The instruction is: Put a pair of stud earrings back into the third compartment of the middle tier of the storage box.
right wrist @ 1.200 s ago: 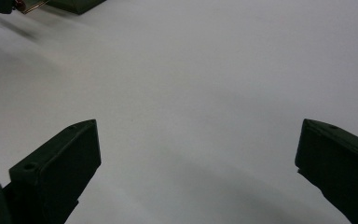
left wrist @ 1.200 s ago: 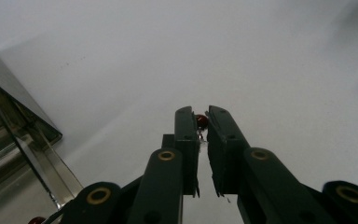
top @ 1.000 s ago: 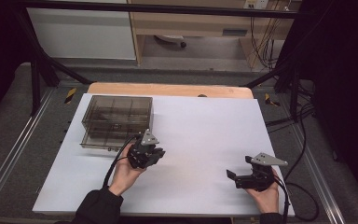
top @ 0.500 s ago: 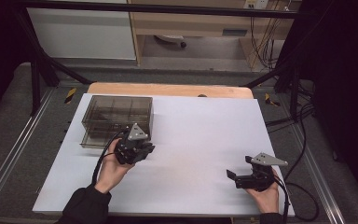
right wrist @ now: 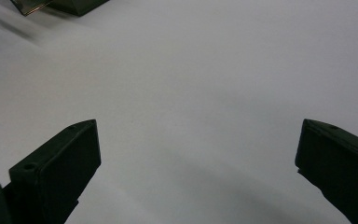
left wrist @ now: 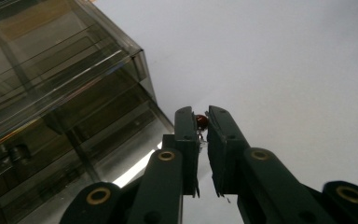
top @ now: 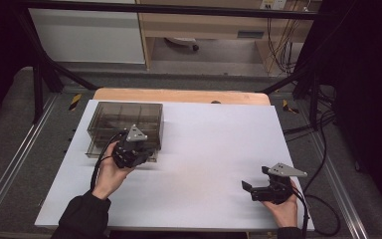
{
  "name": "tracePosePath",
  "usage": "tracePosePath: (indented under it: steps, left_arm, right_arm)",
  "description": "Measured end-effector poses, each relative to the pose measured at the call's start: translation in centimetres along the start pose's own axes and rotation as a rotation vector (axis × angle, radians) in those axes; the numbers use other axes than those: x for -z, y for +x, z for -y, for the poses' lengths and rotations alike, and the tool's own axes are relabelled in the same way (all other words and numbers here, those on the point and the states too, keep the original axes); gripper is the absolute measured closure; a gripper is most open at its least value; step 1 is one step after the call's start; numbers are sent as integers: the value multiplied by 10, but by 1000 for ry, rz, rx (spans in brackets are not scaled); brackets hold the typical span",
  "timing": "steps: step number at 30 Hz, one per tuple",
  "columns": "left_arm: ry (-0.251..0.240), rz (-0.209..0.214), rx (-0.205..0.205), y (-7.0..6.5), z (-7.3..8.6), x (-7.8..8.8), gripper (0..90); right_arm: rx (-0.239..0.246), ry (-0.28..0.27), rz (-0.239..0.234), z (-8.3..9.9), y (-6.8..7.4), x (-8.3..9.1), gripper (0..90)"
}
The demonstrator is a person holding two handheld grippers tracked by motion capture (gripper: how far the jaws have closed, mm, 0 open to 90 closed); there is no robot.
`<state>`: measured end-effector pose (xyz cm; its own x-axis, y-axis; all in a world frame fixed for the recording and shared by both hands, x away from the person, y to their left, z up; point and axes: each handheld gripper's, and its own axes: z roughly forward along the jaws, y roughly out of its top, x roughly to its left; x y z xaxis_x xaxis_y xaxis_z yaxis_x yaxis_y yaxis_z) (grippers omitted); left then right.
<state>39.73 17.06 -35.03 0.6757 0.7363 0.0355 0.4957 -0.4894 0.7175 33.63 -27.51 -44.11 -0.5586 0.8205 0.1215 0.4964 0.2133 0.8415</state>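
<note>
The left gripper (left wrist: 202,122) was clamped on a small red bead-like piece (left wrist: 202,121), pinched right at the tips of its nearly closed jaws, with a thin thread or wire trailing below it; what the piece is exactly could not be told. Compared with a second before, that hand had carried the gripper (top: 132,152) away from the open white tabletop and up to the front edge of the smoky clear plastic box (top: 124,119), whose divided compartments (left wrist: 51,93) loomed just beside the jaws. That shift suggested the pick was done and the drop into a compartment came next. The right gripper (top: 260,186) had not shifted, resting near the table's (top: 204,149) near right corner with its jaws spread wide and nothing between them.
</note>
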Motion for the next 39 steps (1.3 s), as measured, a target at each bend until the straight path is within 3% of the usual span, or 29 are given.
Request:
tracePosePath:
  steps: [22, 29, 39]
  left_arm:
    - [26, -47, 99, 43, 17, -26, 815]
    - [40, -60, 116, 48, 23, -37, 814]
    - [56, -75, 97, 46, 23, -49, 811]
  right_arm:
    - [0, 3, 1, 0, 0, 0, 6]
    - [1, 4, 1, 0, 0, 0, 6]
    - [2, 3, 0, 0, 0, 0, 6]
